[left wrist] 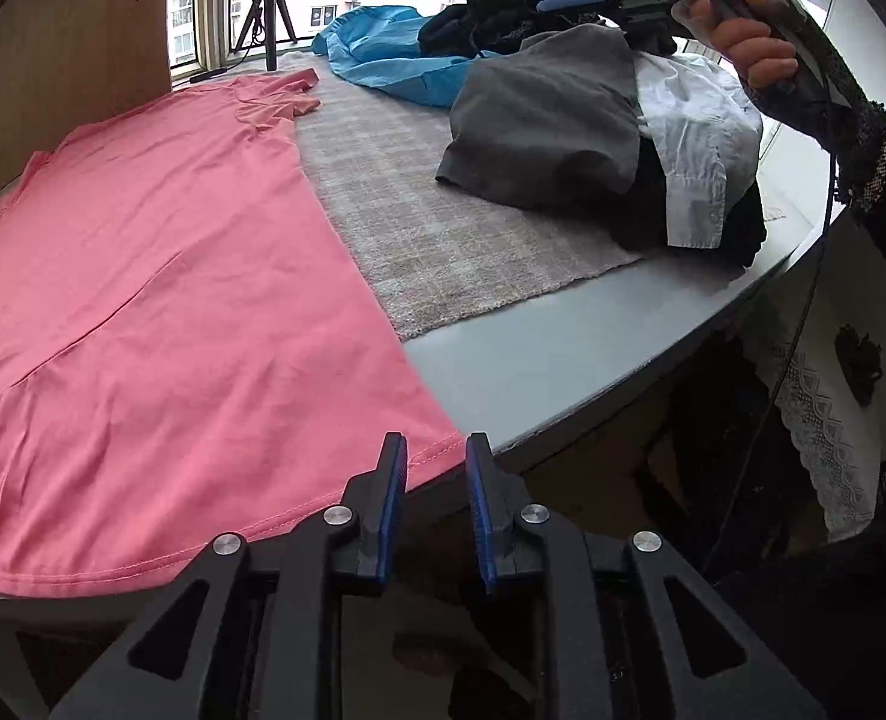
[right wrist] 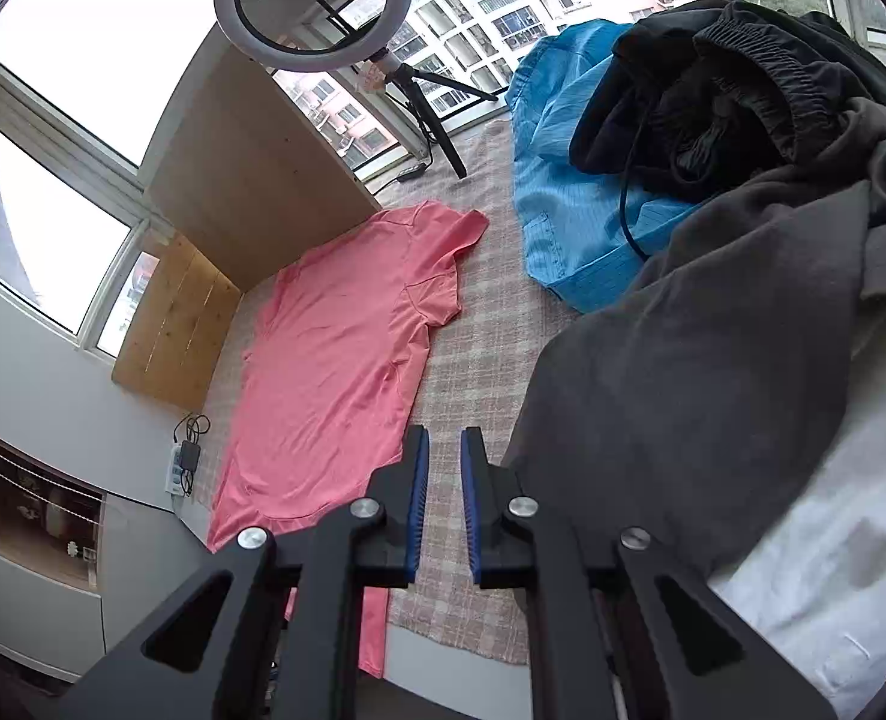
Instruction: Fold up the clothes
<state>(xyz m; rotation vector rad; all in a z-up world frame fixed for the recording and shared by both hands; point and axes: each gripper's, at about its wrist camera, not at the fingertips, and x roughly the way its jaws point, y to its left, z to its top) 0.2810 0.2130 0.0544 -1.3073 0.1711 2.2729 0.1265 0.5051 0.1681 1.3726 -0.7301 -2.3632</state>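
A pink T-shirt (right wrist: 335, 354) lies spread flat on the counter, its collar toward the window and its hem at the near edge, with one short sleeve out to the side. Well apart from it sits a heap of unfolded clothes: a blue shirt (right wrist: 568, 222) at the far end, black trousers (right wrist: 736, 78) (elastic waistband showing) crumpled on top, a grey garment (right wrist: 712, 354) draped across, and a white shirt (right wrist: 826, 546) nearest.
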